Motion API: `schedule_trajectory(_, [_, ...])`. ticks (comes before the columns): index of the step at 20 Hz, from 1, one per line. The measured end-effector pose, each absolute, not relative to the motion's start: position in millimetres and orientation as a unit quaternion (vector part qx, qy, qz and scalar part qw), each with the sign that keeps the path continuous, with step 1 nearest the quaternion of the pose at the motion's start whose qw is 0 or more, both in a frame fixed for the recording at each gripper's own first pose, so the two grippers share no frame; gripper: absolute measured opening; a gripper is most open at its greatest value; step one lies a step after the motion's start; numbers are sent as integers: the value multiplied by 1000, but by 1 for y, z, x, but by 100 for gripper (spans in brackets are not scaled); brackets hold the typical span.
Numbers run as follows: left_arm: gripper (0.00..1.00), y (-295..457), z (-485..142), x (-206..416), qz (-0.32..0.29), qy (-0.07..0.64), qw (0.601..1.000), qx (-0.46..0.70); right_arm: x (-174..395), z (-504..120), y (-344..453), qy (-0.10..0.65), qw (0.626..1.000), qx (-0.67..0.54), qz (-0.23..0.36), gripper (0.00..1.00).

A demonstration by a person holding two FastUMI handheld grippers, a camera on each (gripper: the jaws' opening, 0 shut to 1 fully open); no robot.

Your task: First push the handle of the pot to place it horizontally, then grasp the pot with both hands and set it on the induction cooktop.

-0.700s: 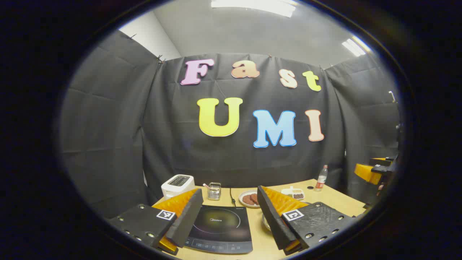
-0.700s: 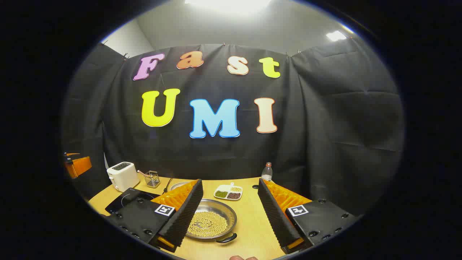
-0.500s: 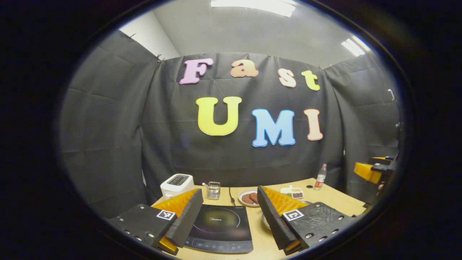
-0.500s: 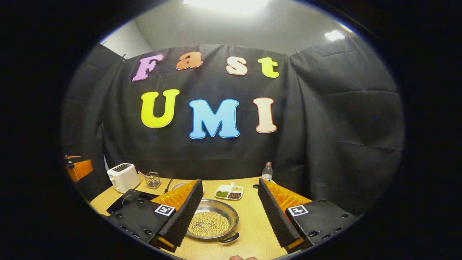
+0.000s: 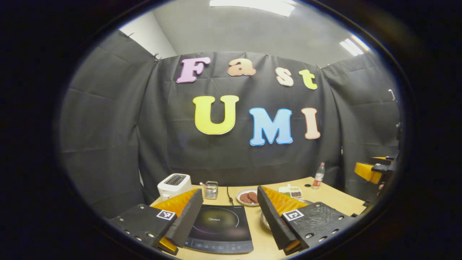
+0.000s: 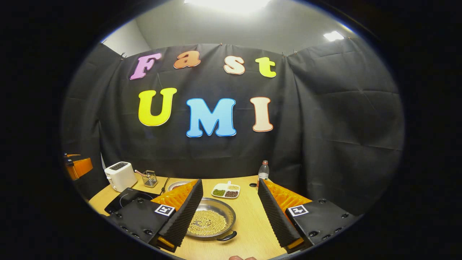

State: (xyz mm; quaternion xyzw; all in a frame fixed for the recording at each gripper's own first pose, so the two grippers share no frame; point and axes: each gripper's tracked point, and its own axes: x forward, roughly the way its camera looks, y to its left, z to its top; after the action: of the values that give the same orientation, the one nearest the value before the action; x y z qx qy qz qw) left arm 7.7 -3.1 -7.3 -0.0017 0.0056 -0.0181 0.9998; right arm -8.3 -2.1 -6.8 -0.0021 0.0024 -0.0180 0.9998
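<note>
Steel pot point(image 6: 211, 220) beside black cooktop point(image 6: 124, 198)

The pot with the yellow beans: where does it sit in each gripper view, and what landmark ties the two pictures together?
Left gripper view: a sliver of the pot peeks out low, right of centre, behind this gripper's right-hand finger, beside the induction cooktop.
Right gripper view: the pot lies bottom centre between the fingers, its black handle toward the camera.
Shared landmark: the white toaster at the table's far left.
</note>
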Motion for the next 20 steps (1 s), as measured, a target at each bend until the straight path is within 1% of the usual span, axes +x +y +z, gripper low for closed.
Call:
schedule_trajectory(1, [88,-4,-9,9,-19,7,1000,-3,-9,-7,-2,2,1000,-3,-18,97])
schedule_trajectory(2, [92,-4,-10,10,-19,8,1000,-5,-9,-6,-2,2,1000,-4,-17,97])
schedule_trajectory(10, [92,0,-15,10,-19,14,1000,-8,-4,-7,8,16,1000,0,-2,97])
schedule_trajectory(13, [92,1,-18,11,-18,16,1000,-11,-4,-6,18,21,1000,2,16,97])
schedule_trajectory(14, [88,2,-22,13,-18,17,1000,-11,-3,-5,22,27,999,6,23,97])
schedule_trajectory(18, [88,3,-38,15,-20,30,999,-12,6,-12,31,60,997,18,39,97])
schedule_trajectory(19, [92,4,-41,14,-18,33,999,-12,10,-15,33,68,997,20,43,96])
schedule_trajectory(20, [92,7,-44,14,-16,37,999,-10,12,-17,36,78,996,17,47,97])
